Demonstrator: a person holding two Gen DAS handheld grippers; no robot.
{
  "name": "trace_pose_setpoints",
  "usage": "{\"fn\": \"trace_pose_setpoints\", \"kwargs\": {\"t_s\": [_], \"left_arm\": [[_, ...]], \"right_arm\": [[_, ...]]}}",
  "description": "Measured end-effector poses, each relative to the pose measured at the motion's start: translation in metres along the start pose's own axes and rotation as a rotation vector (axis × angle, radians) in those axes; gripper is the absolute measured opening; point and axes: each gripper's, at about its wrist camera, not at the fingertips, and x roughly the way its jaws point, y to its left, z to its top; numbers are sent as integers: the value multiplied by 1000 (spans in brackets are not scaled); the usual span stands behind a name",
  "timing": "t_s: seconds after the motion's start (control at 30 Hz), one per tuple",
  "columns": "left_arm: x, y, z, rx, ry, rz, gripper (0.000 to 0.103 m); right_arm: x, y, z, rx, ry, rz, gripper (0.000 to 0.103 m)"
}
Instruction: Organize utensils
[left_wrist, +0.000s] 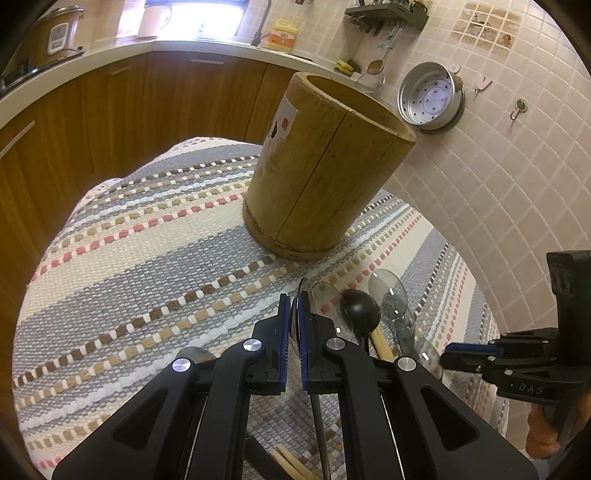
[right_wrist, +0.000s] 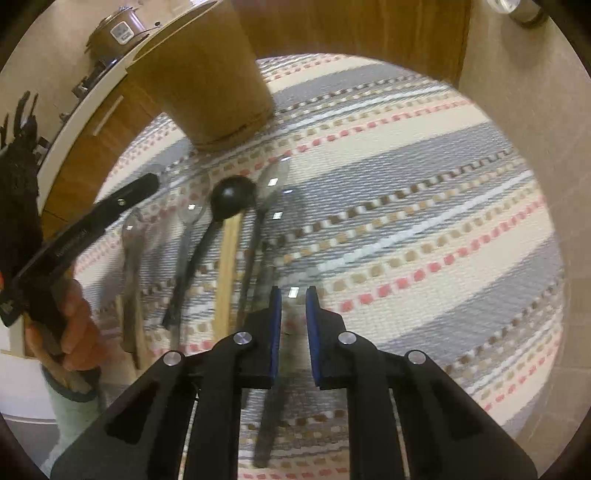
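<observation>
My left gripper (left_wrist: 294, 314) is shut on a clear plastic spoon (left_wrist: 301, 295), which stands edge-on between the blue pads with its handle running back under the fingers. The bamboo utensil holder (left_wrist: 325, 166) stands upright on the striped cloth just beyond it. Right of the left gripper lie two clear spoons (left_wrist: 388, 291), a black spoon (left_wrist: 360, 310) and wooden chopsticks (left_wrist: 380, 343). My right gripper (right_wrist: 293, 306) points down at the cloth with its pads a narrow gap apart. A clear spoon (right_wrist: 293, 286) lies between its fingertips, and I see no pad pressing on it.
The woven striped cloth (right_wrist: 406, 206) covers a small round table. A tiled wall (left_wrist: 498, 184) with a hanging steel steamer pot (left_wrist: 430, 98) is at the right. Wooden cabinets (left_wrist: 129, 103) and a white counter lie behind. A hand (right_wrist: 74, 332) holds the left gripper.
</observation>
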Motion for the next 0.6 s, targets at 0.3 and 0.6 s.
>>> {"fn": "trace_pose_setpoints", "kwargs": {"t_s": [0.3, 0.6], "left_arm": [[-2, 0, 0, 1, -11, -6, 3], [-3, 3, 2, -12, -13, -1, 3]], "right_arm": [[-13, -3, 21, -14, -40, 46, 50], [3, -7, 68, 15, -63, 96, 49]]}}
